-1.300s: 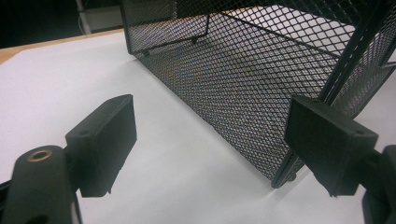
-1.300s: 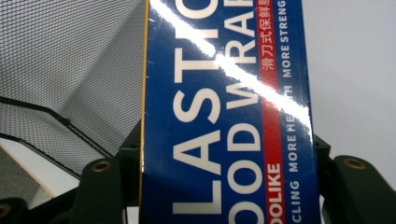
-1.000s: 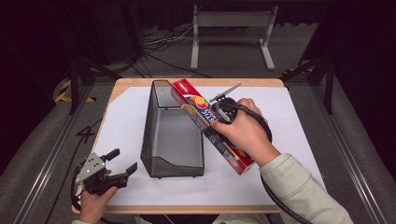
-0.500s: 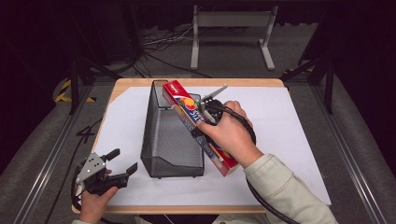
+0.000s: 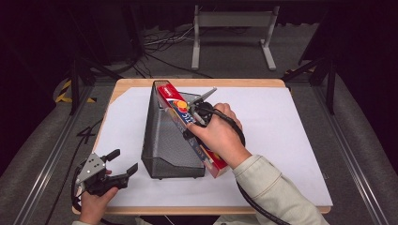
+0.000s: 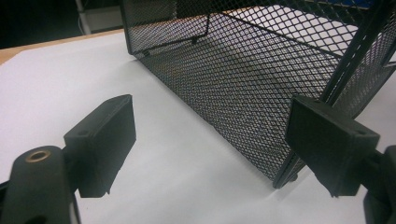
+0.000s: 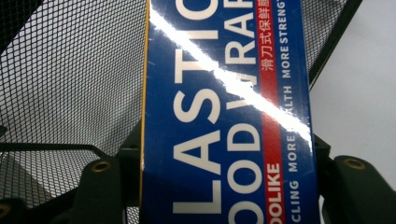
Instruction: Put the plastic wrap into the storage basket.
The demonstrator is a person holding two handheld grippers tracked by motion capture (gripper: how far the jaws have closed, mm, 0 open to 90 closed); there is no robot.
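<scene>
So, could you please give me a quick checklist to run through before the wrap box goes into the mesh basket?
1. Right tongs clamped on the plastic wrap box: ok.
2. Box's far end over the mesh basket opening: ok.
3. Box aligned with the basket's long side: not ok, it lies tilted across the right rim.
4. Basket upright on the white sheet: ok.
5. Left tongs open, apart from the basket: ok.
6. Basket interior free: cannot tell.

Dark room, grey floor (image 5: 42, 164), metal stand (image 5: 232, 28), floor cables (image 5: 159, 42).
</scene>
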